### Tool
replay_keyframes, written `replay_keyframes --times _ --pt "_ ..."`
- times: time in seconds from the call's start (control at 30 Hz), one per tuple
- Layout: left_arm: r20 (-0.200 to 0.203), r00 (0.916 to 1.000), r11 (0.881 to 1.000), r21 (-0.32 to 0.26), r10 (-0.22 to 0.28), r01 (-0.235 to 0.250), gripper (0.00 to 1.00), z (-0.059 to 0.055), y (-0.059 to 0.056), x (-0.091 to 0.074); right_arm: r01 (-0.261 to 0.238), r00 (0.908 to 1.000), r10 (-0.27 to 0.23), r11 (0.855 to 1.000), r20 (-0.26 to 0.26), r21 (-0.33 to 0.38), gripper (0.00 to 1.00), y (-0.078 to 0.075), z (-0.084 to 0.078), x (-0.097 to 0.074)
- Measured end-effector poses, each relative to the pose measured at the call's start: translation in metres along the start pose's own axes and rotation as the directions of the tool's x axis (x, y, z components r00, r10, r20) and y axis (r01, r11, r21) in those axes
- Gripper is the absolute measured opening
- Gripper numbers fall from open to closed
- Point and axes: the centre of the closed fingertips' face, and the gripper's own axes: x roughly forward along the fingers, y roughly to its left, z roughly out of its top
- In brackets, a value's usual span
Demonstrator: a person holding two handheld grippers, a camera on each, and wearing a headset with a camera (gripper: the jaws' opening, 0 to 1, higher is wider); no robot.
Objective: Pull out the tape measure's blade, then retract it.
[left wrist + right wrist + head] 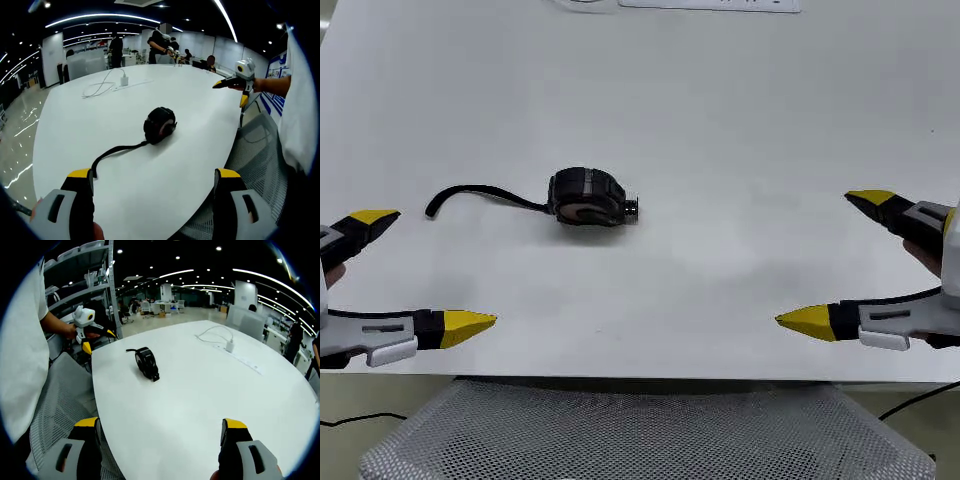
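In the head view, the tape measure (588, 197) lies on the white table (740, 120), a little left of the frame's centre. Its black strap (470, 193) trails toward the left. The left gripper (425, 270) sits at the lower left edge and the right gripper (830, 258) at the lower right edge. Each has its yellow-tipped jaws spread wide with nothing between them, and both are well apart from the tape measure. A mesh chair (650, 430) shows along the bottom.

In the left gripper view, the left gripper (153, 174) rises from the bottom with its jaws released and wide apart. The tape measure (160, 124) rests mid-frame, above the gap between them. The right gripper (229, 94) is held in a hand at the upper right. A white charger cable (107, 85) lies on the table at the upper left.

In the right gripper view, the right gripper (160, 423) is likewise spread and holds nothing. The tape measure (146, 362) lies left of centre, and the left gripper (99, 340) is at the upper left.
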Motion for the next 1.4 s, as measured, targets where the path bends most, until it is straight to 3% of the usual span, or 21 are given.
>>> replay_keyframes --times 0.23,0.6,0.83,1.17,1.2,1.23,1.27,1.4 --pt "0.001 1.0 1.0 0.003 -0.003 0.003 0.99 0.0006 0.0008 -0.0004 0.001 1.0 -0.001 1.0 -0.008 -0.003 0.99 0.0015 -0.0024 -0.0035" --pt "-0.031 0.9995 0.999 0.053 -0.006 0.007 0.99 -0.0048 -0.0019 0.0011 0.003 0.9992 -0.004 1.0 -0.04 -0.026 0.99 0.0038 -0.008 -0.0031" --pt "-0.044 0.9989 0.998 0.053 -0.019 0.022 0.99 -0.0086 -0.0051 0.0009 -0.001 0.9992 0.0 1.0 -0.04 -0.019 0.99 0.0057 -0.0084 -0.0031" --pt "-0.028 0.9996 0.998 0.068 0.005 -0.003 0.99 -0.0069 0.0001 0.0007 0.0 0.9993 0.0 1.0 -0.037 -0.017 0.99 0.0044 -0.0066 -0.003" --pt "-0.01 0.9999 0.999 0.032 -0.008 0.008 0.99 -0.0043 -0.0003 0.0005 0.0 0.9993 -0.001 1.0 -0.037 -0.017 0.99 0.0043 -0.0067 -0.003" --pt "-0.016 0.9998 1.0 0.003 -0.012 0.012 0.99 -0.0059 -0.0008 -0.0001 -0.001 0.9993 0.0 1.0 -0.036 -0.015 0.99 0.0046 -0.0068 -0.0029" --pt "-0.017 0.9997 0.999 0.039 0.018 -0.017 0.99 -0.0059 0.0045 -0.0006 -0.002 0.9993 0.002 1.0 -0.037 -0.015 0.99 0.005 -0.0069 -0.0026" --pt "-0.02 0.9998 0.999 0.036 -0.004 0.005 0.99 -0.0058 -0.0006 -0.0006 -0.004 0.9994 0.004 1.0 -0.036 -0.013 0.99 0.0058 -0.007 -0.0019"
